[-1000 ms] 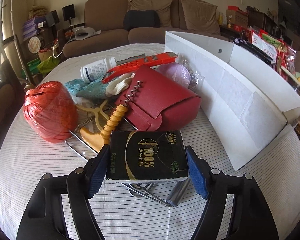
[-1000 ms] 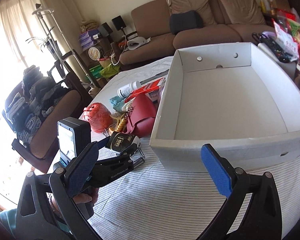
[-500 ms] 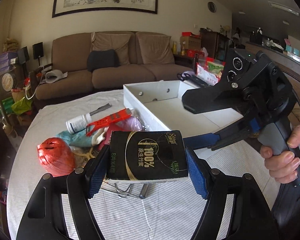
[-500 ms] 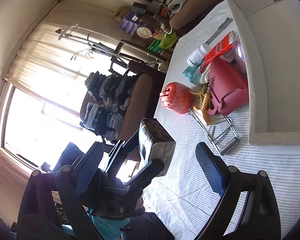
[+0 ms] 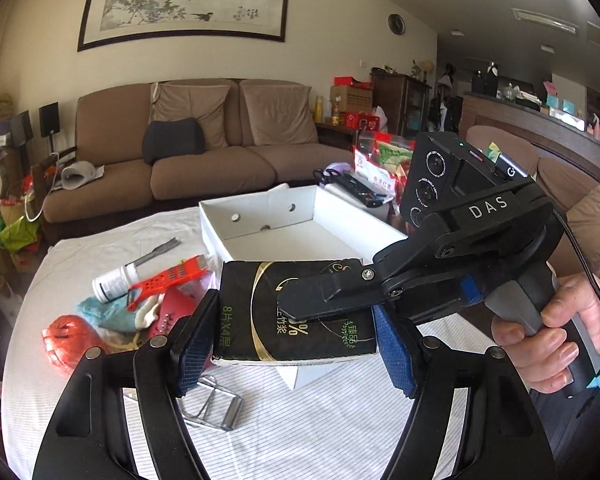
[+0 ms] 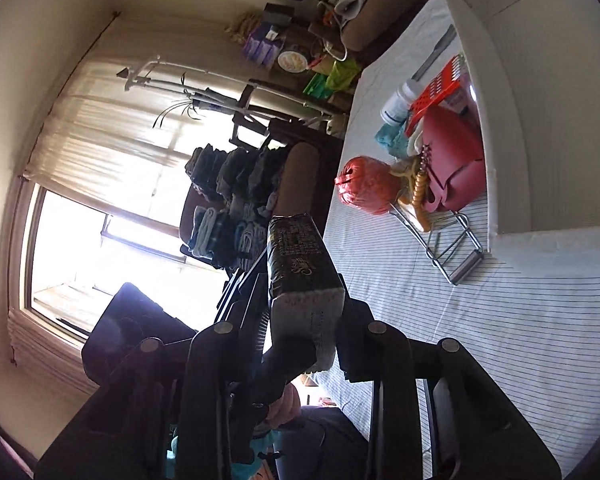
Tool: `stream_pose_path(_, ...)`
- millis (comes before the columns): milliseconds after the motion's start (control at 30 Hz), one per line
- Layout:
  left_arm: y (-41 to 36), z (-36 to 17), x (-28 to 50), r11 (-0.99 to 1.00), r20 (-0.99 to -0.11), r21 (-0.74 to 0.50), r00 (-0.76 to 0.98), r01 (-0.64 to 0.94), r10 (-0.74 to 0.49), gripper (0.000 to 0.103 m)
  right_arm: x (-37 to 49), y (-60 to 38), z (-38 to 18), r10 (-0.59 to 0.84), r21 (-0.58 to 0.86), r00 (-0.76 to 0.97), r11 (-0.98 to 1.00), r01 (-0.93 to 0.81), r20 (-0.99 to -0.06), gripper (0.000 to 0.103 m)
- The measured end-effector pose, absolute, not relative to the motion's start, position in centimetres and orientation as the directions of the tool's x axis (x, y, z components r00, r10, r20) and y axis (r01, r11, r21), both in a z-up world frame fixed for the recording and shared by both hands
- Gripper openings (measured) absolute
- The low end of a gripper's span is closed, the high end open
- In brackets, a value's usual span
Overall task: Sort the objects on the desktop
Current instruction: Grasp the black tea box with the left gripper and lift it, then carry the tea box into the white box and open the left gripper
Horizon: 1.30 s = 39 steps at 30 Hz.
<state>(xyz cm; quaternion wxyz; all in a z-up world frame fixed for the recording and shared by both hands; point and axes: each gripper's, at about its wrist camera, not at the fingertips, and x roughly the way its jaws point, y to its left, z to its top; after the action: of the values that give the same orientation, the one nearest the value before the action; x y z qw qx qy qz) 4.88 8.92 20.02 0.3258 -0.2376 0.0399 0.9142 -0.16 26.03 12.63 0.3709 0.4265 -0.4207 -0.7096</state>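
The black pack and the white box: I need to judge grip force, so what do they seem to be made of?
The black pack, clamped by the left gripper and the right gripper, looks like glossy plastic film over soft tissue: shiny printed wrap, pale fibrous end. The white box looks like matte cardboard: folded walls, punched holes.

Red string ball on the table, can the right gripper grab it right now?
Probably not yet: the right gripper is shut on the black tissue pack and must release it first. The red string ball itself looks uncovered.
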Motion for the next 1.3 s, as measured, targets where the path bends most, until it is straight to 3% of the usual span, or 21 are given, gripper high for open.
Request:
stream_pose_path(200, 14.3, 22.0, 0.5, -0.745, -0.451, -0.099, -0.638, -0.660, 0.625, 0.075, -1.8, 32.2, 15.1, -0.857, 0.914, -0.426, -0.381, 0.140, -0.292, 0.027)
stream_pose_path(533, 21.6, 22.0, -13.1, -0.694, -0.479, -0.169, -0.557, -0.700, 0.678, 0.075, -12.3, 41.3, 17.2, -0.806, 0.904, -0.489, -0.421, 0.075, -0.334, 0.026)
stream_pose_path(933, 24.8, 15.7, -26.6, -0.744, -0.621, -0.237, -0.492, -0.625, 0.611, 0.076, -25.5, 44.4, 9.8, -0.800, 0.919, -0.485, -0.395, -0.017, -0.353, 0.026)
stream_pose_path(1133, 24.9, 12.9, -28.9, -0.820, -0.689, -0.198, -0.518, -0.537, 0.506, 0.079, -29.2, 43.2, 5.7, -0.796, 0.921, -0.480, -0.382, -0.074, -0.369, 0.025)
stream_pose_path(1300, 22.5, 13.4, -28.1, -0.823, -0.670, -0.180, -0.546, -0.538, 0.503, 0.082, -30.8, 43.3, 3.8, -0.794, 0.923, -0.483, -0.373, -0.093, -0.369, 0.025)
